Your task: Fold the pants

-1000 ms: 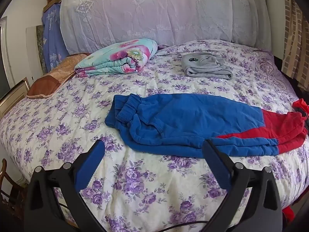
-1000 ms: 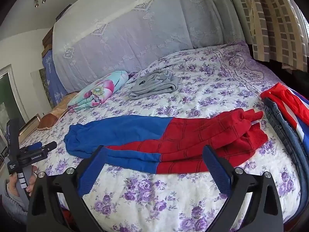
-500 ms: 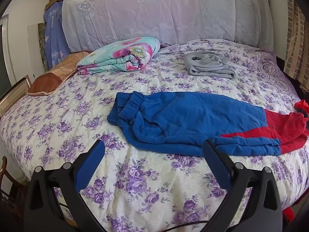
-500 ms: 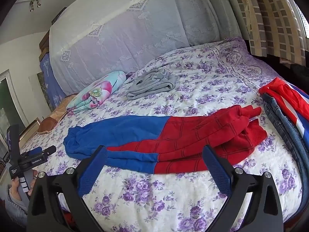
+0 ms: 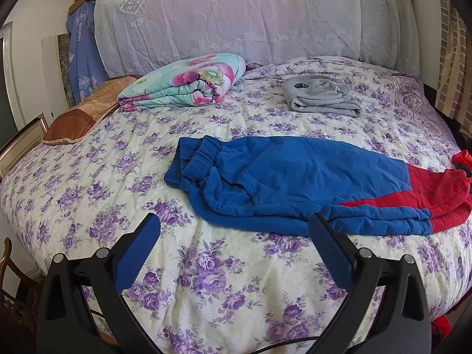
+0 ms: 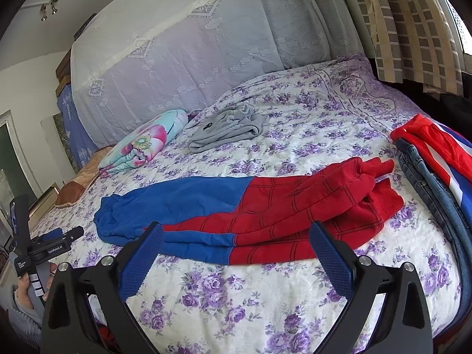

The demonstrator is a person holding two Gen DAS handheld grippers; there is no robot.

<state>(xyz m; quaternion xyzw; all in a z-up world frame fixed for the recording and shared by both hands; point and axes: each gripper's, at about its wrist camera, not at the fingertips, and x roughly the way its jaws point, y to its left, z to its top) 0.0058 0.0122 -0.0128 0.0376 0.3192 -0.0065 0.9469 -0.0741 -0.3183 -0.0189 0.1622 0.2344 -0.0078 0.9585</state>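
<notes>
Pants [image 5: 295,185] flat on bed [image 5: 206,280], just ahead of both spread, empty jaws. Left gripper [image 5: 233,236]: blue waistband end. Right gripper [image 6: 236,242]: red cuffs, plus jeans [image 6: 427,188] further right.

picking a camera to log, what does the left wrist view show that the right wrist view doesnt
Only the left wrist view shows the pants' blue waistband close up, and the left gripper with jaws open.

Only the right wrist view shows the red leg cuffs, the jeans pile at the bed's edge, the ceiling lamp, and the right gripper, jaws open.

Both show the bed, gray garment and floral blanket.
</notes>
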